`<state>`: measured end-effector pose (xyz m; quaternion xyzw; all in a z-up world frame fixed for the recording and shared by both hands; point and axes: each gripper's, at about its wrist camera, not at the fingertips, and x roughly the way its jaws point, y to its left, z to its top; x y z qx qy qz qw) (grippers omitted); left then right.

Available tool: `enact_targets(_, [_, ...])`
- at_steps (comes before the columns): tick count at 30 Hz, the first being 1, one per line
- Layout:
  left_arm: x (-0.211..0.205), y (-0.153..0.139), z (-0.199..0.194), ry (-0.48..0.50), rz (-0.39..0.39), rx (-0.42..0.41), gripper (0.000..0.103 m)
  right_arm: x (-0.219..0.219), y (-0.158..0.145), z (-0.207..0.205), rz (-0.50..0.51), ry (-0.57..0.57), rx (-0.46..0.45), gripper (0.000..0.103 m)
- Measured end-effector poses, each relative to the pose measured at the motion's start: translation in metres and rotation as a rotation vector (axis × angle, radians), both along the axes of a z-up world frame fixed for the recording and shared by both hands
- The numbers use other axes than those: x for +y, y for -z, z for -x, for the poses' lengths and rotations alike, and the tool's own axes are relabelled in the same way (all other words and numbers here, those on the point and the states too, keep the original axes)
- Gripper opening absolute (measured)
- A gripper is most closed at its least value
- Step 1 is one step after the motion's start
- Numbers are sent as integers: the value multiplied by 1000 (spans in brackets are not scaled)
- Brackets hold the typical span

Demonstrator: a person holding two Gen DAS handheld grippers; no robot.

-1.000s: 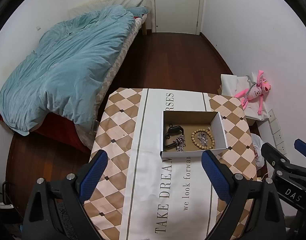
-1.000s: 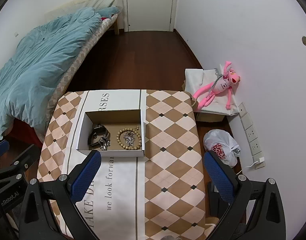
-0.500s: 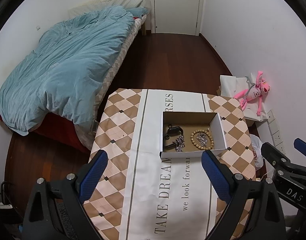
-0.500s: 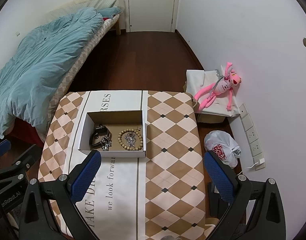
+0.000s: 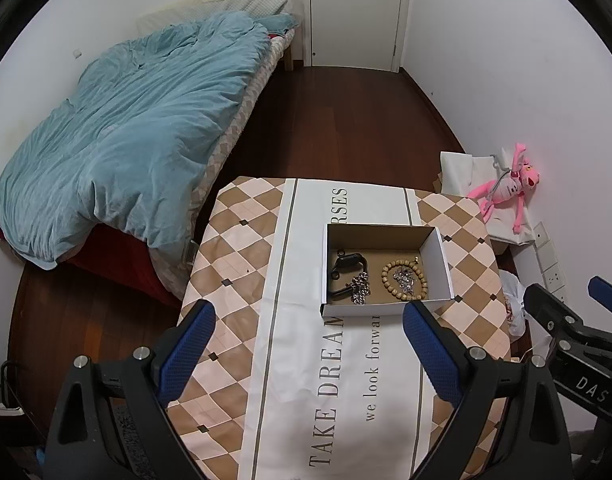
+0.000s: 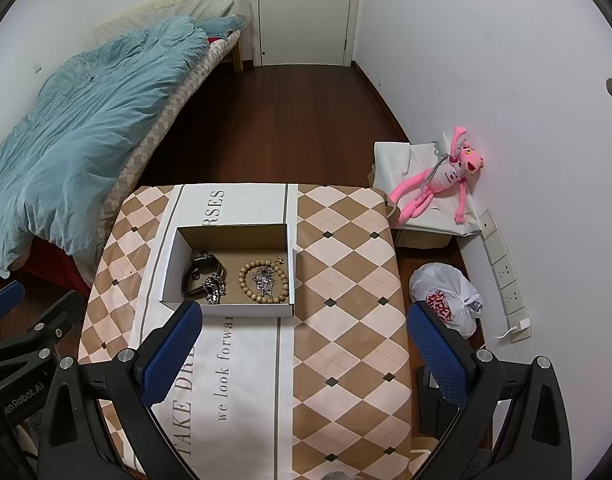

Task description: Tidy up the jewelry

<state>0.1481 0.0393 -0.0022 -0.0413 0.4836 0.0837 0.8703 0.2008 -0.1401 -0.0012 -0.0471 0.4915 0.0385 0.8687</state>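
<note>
Cardboard box [image 6: 228, 268] on the worktop [image 6: 346, 280] holds a black watch [image 6: 203, 270], a silver chain [image 6: 214, 285] and a bead bracelet [image 6: 263, 281] ringing a sparkly piece. Left tongs [image 5: 308, 344] and right tongs [image 6: 306, 344] gape wide, holding nothing.

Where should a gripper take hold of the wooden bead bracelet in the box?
Probably the wooden bead bracelet at its right arc, coming straight down: it lies flat in the box, whose walls block side approaches, and a silver piece fills its middle.
</note>
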Motion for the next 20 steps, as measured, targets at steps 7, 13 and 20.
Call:
enact_targets(7, [0,-2,-2,-3,-1,-4,95,0,-2,0,2,-2,-5,103])
enact_targets(13, [0,-2,0,-6,-3,-4,95,0,-5,0,2,-7,-6,103])
enact_targets(20, [2,-1,1,-6,-4,-8,95,0,-4,0,2,-4,-7,103])
